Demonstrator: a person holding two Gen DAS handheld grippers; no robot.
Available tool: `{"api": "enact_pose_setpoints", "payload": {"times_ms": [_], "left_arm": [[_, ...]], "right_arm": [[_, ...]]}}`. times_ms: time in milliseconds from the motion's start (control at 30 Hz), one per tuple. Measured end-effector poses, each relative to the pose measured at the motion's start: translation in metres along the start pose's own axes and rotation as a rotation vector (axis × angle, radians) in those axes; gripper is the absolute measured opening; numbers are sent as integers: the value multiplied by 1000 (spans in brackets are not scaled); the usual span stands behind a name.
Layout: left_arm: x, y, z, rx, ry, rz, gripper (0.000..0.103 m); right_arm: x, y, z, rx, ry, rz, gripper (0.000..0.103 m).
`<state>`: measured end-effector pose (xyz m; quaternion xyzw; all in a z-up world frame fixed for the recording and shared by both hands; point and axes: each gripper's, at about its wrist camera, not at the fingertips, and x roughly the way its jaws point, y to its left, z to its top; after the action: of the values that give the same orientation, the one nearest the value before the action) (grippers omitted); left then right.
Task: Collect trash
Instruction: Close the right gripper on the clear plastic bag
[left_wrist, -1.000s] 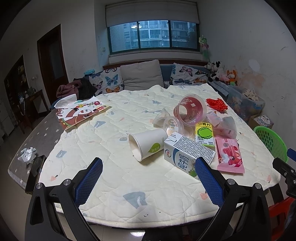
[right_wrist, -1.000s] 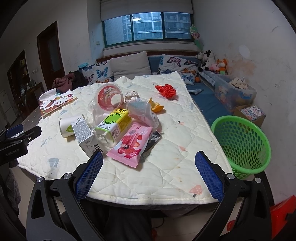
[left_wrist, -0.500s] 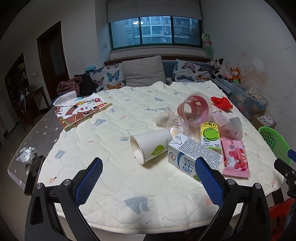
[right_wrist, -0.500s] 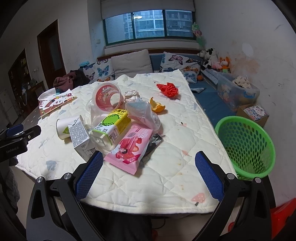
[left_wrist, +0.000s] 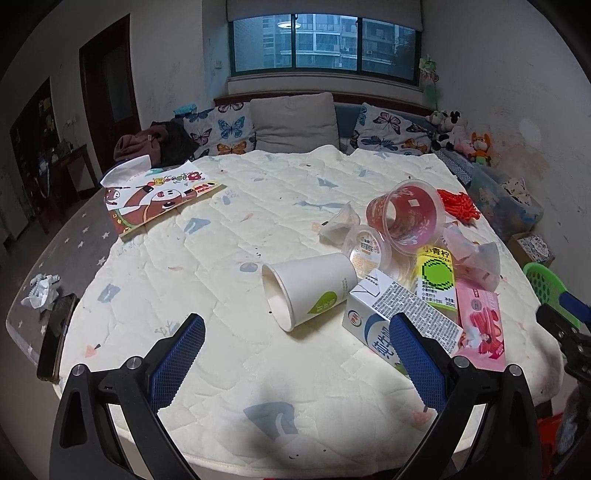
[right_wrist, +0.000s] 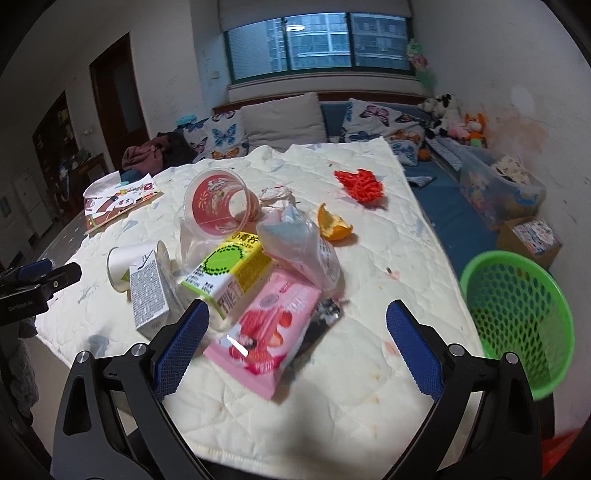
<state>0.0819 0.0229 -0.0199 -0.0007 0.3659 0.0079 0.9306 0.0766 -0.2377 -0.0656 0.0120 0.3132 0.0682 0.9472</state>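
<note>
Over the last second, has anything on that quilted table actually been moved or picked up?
Only the grippers moved. The left gripper and right gripper both eased forward toward the trash pile, still open and empty. The white paper cup, pink snack wrapper and green mesh basket lie as before.

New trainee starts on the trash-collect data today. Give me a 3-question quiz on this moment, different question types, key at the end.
1. True or false: the paper cup stands upright.
2. Which item lies nearest the right claw? A) orange peel B) pink snack packet C) red mesh
3. Fill in: the green basket stands ___ the table.

Key: 1 false, it lies on its side; 2 B; 3 beside.
</note>
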Motion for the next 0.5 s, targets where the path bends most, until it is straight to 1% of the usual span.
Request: {"api": "enact_pose_setpoints", "payload": {"times_ms": [167, 333, 400, 500], "left_arm": [[5, 0, 3, -12, 19, -14, 97], [12, -7, 8, -13, 57, -59, 97], [17, -12, 12, -16, 76, -77, 97], [23, -19, 15, -25, 104, -100, 97]], "right_arm": [[26, -1, 13, -64, 11, -1, 91], [54, -7, 23, -104, 38, 20, 85], [63, -6, 25, -130, 49, 18, 82], [78, -5, 28, -166, 68, 14, 79]]}}
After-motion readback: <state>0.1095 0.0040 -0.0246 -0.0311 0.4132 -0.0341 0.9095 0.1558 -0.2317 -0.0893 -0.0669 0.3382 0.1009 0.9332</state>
